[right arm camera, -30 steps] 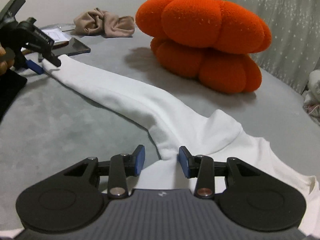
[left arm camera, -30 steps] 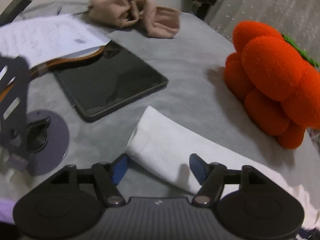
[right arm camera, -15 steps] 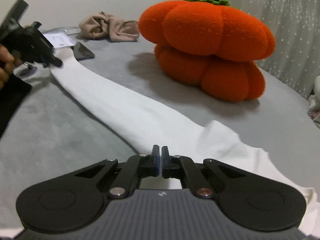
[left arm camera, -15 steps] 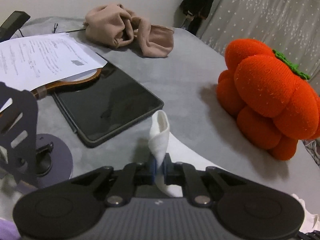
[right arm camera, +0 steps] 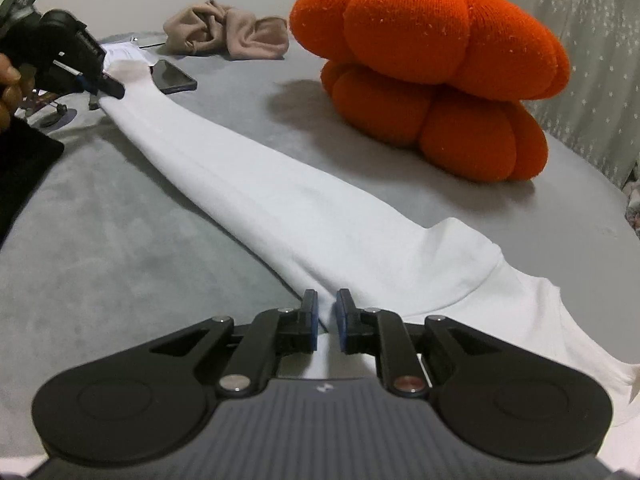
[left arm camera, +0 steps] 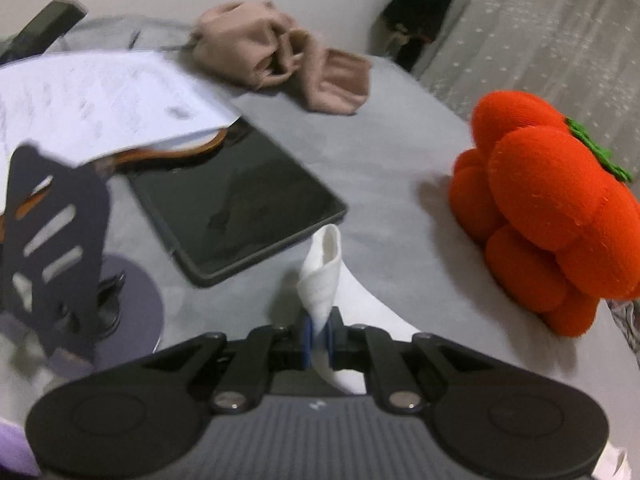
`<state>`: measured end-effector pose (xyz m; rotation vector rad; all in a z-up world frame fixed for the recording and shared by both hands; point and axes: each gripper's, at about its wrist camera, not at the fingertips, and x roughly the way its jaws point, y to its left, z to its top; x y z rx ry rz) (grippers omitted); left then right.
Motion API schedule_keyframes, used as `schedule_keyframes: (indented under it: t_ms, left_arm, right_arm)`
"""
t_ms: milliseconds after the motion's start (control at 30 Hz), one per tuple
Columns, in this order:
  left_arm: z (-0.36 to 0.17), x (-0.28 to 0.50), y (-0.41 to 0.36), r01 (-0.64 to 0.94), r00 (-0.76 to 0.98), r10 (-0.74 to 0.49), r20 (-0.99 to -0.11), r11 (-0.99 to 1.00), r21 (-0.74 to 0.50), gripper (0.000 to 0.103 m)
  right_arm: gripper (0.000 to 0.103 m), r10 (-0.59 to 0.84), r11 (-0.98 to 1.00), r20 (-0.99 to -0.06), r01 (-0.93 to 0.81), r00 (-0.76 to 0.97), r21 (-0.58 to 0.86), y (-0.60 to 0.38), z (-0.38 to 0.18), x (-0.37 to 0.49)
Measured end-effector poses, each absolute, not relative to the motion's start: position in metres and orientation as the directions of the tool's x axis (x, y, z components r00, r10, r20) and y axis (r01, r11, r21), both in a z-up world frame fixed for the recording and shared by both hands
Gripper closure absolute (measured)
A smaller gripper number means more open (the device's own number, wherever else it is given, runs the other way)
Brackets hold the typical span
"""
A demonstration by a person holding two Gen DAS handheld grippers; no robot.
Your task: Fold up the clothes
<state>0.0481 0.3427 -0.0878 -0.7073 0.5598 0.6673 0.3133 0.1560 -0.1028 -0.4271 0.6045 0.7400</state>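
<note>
Although both grippers have hold of the white long-sleeved top [right arm camera: 304, 216], the folding itself looks barely begun, since no fold line shows anywhere in the garment. The left gripper [left arm camera: 318, 336] is clamped tight on the cuff [left arm camera: 322, 268] of the sleeve, which stands up in a small curl above its blue pads, just beside the dark tablet [left arm camera: 236, 208]. The right gripper [right arm camera: 326, 320] sits where the sleeve meets the body of the top; its jaws have just been parting slightly after closing, and cloth still lies bunched in the narrow gap between them, so I judge it a pinch on a ridge of fabric, though a loose one. Between the two grips the sleeve lies stretched out straight and flat on the grey bed cover [right arm camera: 120, 240], running diagonally away from the right wrist camera toward the far left, where the other gripper [right arm camera: 98, 84] can be seen holding its end. The body of the top spreads out at lower right and partly leaves the picture, so how it lies there cannot be told. What seems left is nearly everything: bringing this sleeve across the body, dealing with the other sleeve, which is not visible, and then folding the body. The orange pumpkin cushion [right arm camera: 436, 68] stands near the sleeve's far side, and a crumpled beige garment [right arm camera: 228, 38] lies untouched further back.
</note>
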Motion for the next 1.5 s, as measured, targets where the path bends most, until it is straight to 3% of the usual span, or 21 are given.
schedule_keyframes:
  t_ms: [133, 267, 333, 400, 500, 667, 700, 733, 833, 900, 967, 1067, 1167, 1200, 1233, 1300, 1367, 1500]
  left_arm:
    - [-0.095, 0.047, 0.348, -0.73, 0.647, 0.331, -0.686, 0.529, -0.433, 0.093]
    - [-0.071, 0.047, 0.332, -0.742, 0.629, 0.459, -0.628, 0.595, -0.309, 0.084]
    - [-0.064, 0.043, 0.33, -0.761, 0.613, 0.507, -0.606, 0.587, -0.278, 0.085]
    - [-0.062, 0.038, 0.332, -0.787, 0.584, 0.537, -0.609, 0.558, -0.263, 0.085]
    - [-0.063, 0.031, 0.34, -0.8, 0.574, 0.534, -0.621, 0.526, -0.288, 0.086]
    - [-0.056, 0.029, 0.336, -0.775, 0.618, 0.529, -0.582, 0.533, -0.339, 0.086]
    - [-0.055, 0.029, 0.336, -0.771, 0.625, 0.524, -0.579, 0.531, -0.351, 0.086]
    - [-0.055, 0.029, 0.334, -0.768, 0.629, 0.522, -0.576, 0.534, -0.355, 0.086]
    - [-0.056, 0.033, 0.331, -0.757, 0.64, 0.505, -0.579, 0.546, -0.359, 0.086]
    - [-0.056, 0.036, 0.327, -0.739, 0.658, 0.488, -0.573, 0.563, -0.369, 0.086]
    - [-0.055, 0.042, 0.321, -0.709, 0.685, 0.458, -0.567, 0.599, -0.373, 0.086]
    - [-0.054, 0.053, 0.306, -0.66, 0.716, 0.411, -0.564, 0.66, -0.358, 0.085]
    - [-0.055, 0.066, 0.286, -0.597, 0.751, 0.347, -0.562, 0.72, -0.353, 0.085]
    - [-0.056, 0.071, 0.277, -0.564, 0.767, 0.311, -0.562, 0.745, -0.357, 0.085]
    - [-0.057, 0.076, 0.268, -0.528, 0.781, 0.272, -0.563, 0.769, -0.361, 0.083]
    - [-0.06, 0.088, 0.245, -0.45, 0.797, 0.192, -0.572, 0.821, -0.351, 0.079]
    - [-0.062, 0.097, 0.225, -0.39, 0.801, 0.142, -0.581, 0.86, -0.327, 0.076]
    - [-0.066, 0.108, 0.188, -0.271, 0.804, 0.044, -0.594, 0.915, -0.299, 0.073]
  right_arm:
    - [0.088, 0.503, 0.733, -0.619, -0.677, 0.603, -0.064, 0.14, -0.103, 0.32]
    - [0.088, 0.512, 0.757, -0.593, -0.652, 0.621, -0.029, 0.134, -0.101, 0.319]
    - [0.088, 0.506, 0.797, -0.562, -0.604, 0.654, 0.014, 0.127, -0.095, 0.32]
    - [0.087, 0.478, 0.813, -0.596, -0.581, 0.645, 0.023, 0.124, -0.101, 0.325]
    - [0.086, 0.454, 0.803, -0.605, -0.595, 0.654, -0.04, 0.132, -0.109, 0.319]
    - [0.087, 0.497, 0.769, -0.609, -0.639, 0.618, -0.022, 0.144, -0.106, 0.308]
    - [0.075, 0.512, 0.756, -0.614, -0.655, 0.601, -0.01, 0.144, -0.106, 0.305]
    - [0.072, 0.501, 0.76, -0.608, -0.65, 0.616, -0.033, 0.146, -0.105, 0.302]
    - [0.076, 0.475, 0.788, -0.571, -0.612, 0.669, -0.061, 0.148, -0.1, 0.297]
    - [0.076, 0.493, 0.814, -0.547, -0.581, 0.677, 0.015, 0.141, -0.096, 0.302]
    - [0.071, 0.484, 0.808, -0.603, -0.588, 0.633, 0.032, 0.148, -0.104, 0.308]
    - [0.069, 0.454, 0.787, -0.612, -0.613, 0.647, -0.065, 0.159, -0.109, 0.301]
    - [0.081, 0.532, 0.777, -0.578, -0.629, 0.619, 0.041, 0.147, -0.097, 0.294]
    - [0.08, 0.534, 0.785, -0.572, -0.616, 0.623, 0.062, 0.144, -0.095, 0.291]
    - [0.071, 0.534, 0.788, -0.579, -0.611, 0.616, 0.076, 0.142, -0.097, 0.288]
    - [0.069, 0.562, 0.763, -0.625, -0.631, 0.542, 0.139, 0.146, -0.108, 0.282]
    - [0.07, 0.567, 0.747, -0.624, -0.655, 0.538, 0.114, 0.151, -0.108, 0.269]
    - [0.079, 0.592, 0.76, -0.562, -0.632, 0.577, 0.152, 0.137, -0.09, 0.246]
